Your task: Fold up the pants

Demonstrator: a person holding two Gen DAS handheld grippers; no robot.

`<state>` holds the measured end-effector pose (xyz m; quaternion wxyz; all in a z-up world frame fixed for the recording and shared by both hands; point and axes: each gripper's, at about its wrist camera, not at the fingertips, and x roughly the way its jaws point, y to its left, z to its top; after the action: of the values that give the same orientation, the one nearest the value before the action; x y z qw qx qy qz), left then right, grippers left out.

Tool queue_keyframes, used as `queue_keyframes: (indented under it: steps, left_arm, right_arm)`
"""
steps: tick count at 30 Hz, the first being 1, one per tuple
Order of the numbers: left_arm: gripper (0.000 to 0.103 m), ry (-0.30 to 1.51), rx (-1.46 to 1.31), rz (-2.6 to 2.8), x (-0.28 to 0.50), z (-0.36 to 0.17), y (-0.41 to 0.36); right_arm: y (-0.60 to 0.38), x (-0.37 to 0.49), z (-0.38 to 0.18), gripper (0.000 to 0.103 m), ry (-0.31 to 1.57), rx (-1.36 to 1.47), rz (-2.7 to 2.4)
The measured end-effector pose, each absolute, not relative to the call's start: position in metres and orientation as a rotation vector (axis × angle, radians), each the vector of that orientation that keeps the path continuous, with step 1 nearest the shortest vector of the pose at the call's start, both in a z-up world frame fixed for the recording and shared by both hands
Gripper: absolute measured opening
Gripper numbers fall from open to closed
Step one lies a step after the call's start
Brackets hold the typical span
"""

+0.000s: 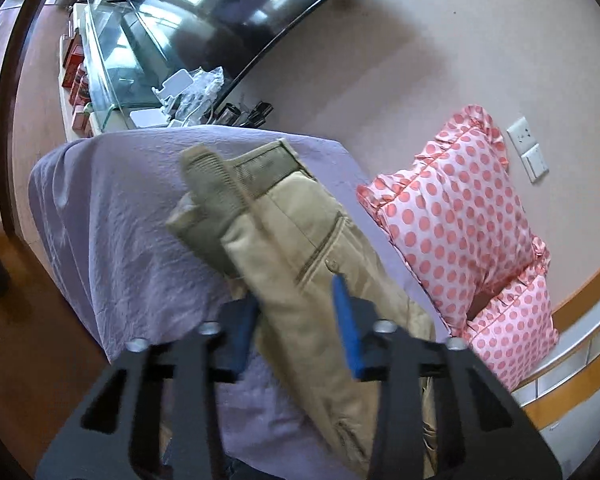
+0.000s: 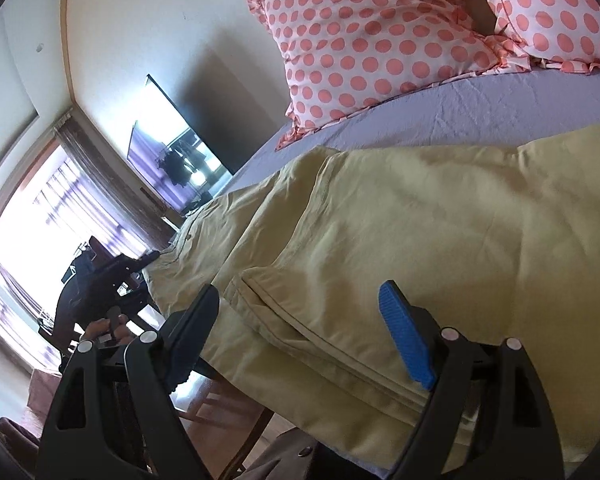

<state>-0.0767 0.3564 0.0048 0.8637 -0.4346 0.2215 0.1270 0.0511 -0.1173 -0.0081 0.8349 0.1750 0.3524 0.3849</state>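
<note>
Khaki cotton pants (image 1: 300, 240) on crinkled lilac sheet (image 1: 120, 220); left gripper (image 1: 296, 320) and right gripper (image 2: 296, 320) both spread, straddling fabric.

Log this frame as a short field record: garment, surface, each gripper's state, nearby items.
garment: khaki pants, lying along the bed
surface: lilac bedsheet
left gripper: jaws open, straddling a fold of the pants; clamp not visible
right gripper: open, over the pants' edge at the bed side
nearby: two polka-dot pillows beside the pants
fold status: partly folded
</note>
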Motion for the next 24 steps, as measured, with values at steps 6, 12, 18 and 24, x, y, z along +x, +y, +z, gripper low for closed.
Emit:
queue_keyframes:
  steps: [6, 12, 18, 24]
  left_arm:
    - [0.006, 0.478, -0.655, 0.292, -0.059, 0.059, 0.316]
    - [0.004, 0.444, -0.222, -0.065, -0.005, 0.146, 0.150]
    - [0.005, 0.503, 0.075, -0.536, 0.003, 0.119, -0.040]
    - [0.006, 0.642, 0.392, -0.570, -0.010, 0.025, -0.119]
  right_arm:
    - [-0.158, 0.047, 0.003, 0.084, 0.649, 0.420, 0.739]
    - [-0.259, 0.037, 0.016, 0.084, 0.498, 0.567, 0.484]
    - [-0.349, 0.010, 0.013, 0.084, 0.424, 0.688, 0.239]
    - [-0.362, 0.010, 0.008, 0.084, 0.505, 0.686, 0.279]
